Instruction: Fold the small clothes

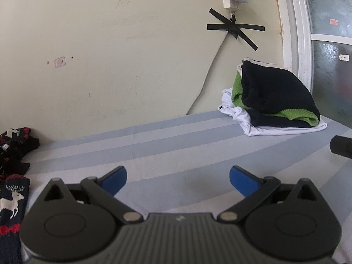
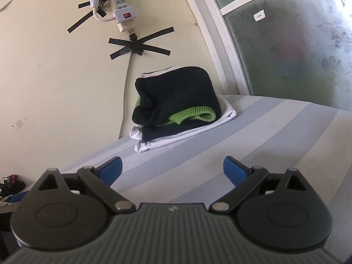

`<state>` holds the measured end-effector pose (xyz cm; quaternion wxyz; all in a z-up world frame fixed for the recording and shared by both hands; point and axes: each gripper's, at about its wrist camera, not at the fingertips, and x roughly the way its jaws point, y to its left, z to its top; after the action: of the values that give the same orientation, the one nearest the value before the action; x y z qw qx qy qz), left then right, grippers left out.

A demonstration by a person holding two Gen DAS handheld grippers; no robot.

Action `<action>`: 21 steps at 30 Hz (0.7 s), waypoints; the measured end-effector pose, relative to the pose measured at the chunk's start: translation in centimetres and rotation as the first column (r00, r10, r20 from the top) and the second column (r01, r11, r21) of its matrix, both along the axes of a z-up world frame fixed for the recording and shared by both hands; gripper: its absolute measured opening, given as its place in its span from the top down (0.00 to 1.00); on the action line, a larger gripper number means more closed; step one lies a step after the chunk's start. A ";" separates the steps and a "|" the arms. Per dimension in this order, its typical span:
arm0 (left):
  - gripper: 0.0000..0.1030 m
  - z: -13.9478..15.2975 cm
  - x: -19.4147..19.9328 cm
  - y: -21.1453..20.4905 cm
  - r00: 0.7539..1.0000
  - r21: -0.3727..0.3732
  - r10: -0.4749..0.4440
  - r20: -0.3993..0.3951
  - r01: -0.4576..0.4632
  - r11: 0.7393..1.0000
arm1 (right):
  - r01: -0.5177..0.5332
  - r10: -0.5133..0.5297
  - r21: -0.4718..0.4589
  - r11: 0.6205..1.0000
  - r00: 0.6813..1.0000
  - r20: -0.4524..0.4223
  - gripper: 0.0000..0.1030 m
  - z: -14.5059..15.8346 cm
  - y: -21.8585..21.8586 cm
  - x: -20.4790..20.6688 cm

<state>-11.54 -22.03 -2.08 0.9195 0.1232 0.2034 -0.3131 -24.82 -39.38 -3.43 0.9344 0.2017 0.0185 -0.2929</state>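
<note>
- Hovering over the blue-and-white striped sheet (image 1: 176, 145), the left gripper (image 1: 178, 179) has its blue-padded jaws spread wide, with only bare fabric between them.
- The right gripper (image 2: 172, 169) stands just as wide apart above the same striped sheet (image 2: 253, 132), gripping nothing; the stack of clothes lies ahead of its fingers, apart from them.
- That stack sits at the far edge of the sheet, against the cream painted wall (image 1: 110, 55): a folded black knit garment with a bright green ribbed band (image 2: 176, 96) rests on top of a folded white cloth (image 2: 182, 136).
- In the left wrist view the same black-and-green garment (image 1: 277, 94) and white cloth (image 1: 275, 129) appear at the right, well apart from the left gripper.
- At the left edge of that view lies a dark sock with a white reindeer pattern and red diamonds (image 1: 13, 200), just beside the left gripper's body, and behind it a crumpled heap of similar black, red and white patterned socks (image 1: 15, 147) near the wall (how many pieces is hard to tell).
- A white power strip with a red switch (image 2: 124, 14) is fixed to the wall with crossed strips of black tape (image 2: 138, 46), and its cable runs down behind the sheet.
- A white-framed panel of patterned frosted glass (image 2: 297, 44) stands to the right of the stack.
</note>
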 end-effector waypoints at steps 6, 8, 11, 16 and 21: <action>0.00 0.0 0.1 0.1 1.000 -0.003 -0.013 -0.002 0.013 1.000 | 0.001 -0.001 0.011 1.000 1.000 0.006 0.03 0.0 -0.2 -0.1; 0.00 -0.1 0.2 0.2 1.000 -0.009 -0.016 -0.009 0.016 1.000 | 0.001 -0.001 0.010 1.000 1.000 0.007 0.03 0.0 -0.2 -0.2; 0.00 -0.1 0.4 0.3 0.999 -0.018 -0.031 -0.028 0.031 0.999 | 0.000 0.000 0.011 1.000 1.000 0.008 0.03 0.0 -0.2 -0.1; 0.00 -0.1 0.0 0.3 0.999 -0.022 -0.052 -0.013 0.052 0.998 | 0.000 0.000 0.012 1.000 1.000 0.006 0.02 0.0 -0.2 -0.1; 0.00 0.0 -0.4 0.1 0.998 -0.012 -0.066 0.009 0.066 0.998 | 0.000 0.000 0.013 1.000 1.000 0.007 0.02 0.0 -0.2 -0.1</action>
<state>-11.95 -21.96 -2.09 0.9103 0.1258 0.1932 -0.3438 -24.93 -39.60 -3.46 0.9332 0.2087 0.0170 -0.2921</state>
